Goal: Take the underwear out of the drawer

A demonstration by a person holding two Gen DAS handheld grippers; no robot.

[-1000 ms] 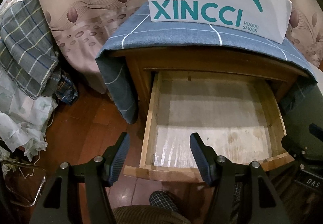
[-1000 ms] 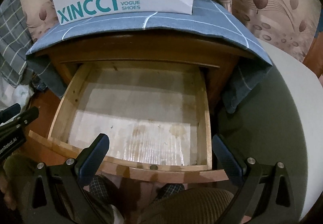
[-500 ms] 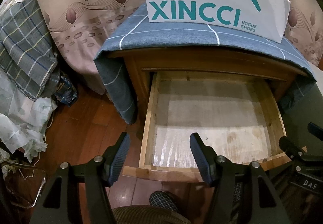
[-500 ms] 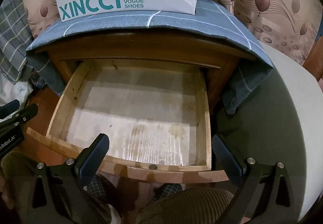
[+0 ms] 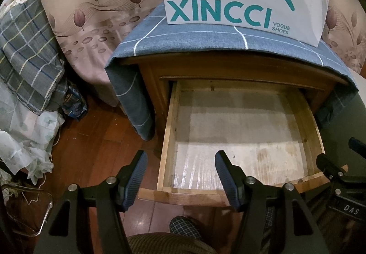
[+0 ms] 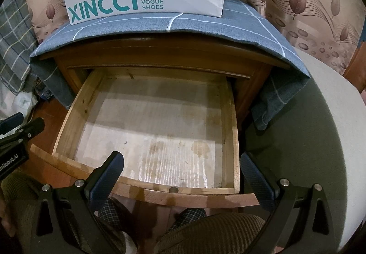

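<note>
Both tools hover with fingers apart, gripping nothing — left tool (image 5: 179, 176), right tool (image 6: 181, 173); just ahead of them the pulled-out drawer (image 6: 68, 121) shows only its stained liner — no underwear visible

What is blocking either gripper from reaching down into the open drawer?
Nothing visible. The drawer is pulled out, and the left gripper and right gripper hover open above its front edge. No underwear shows inside.
</note>
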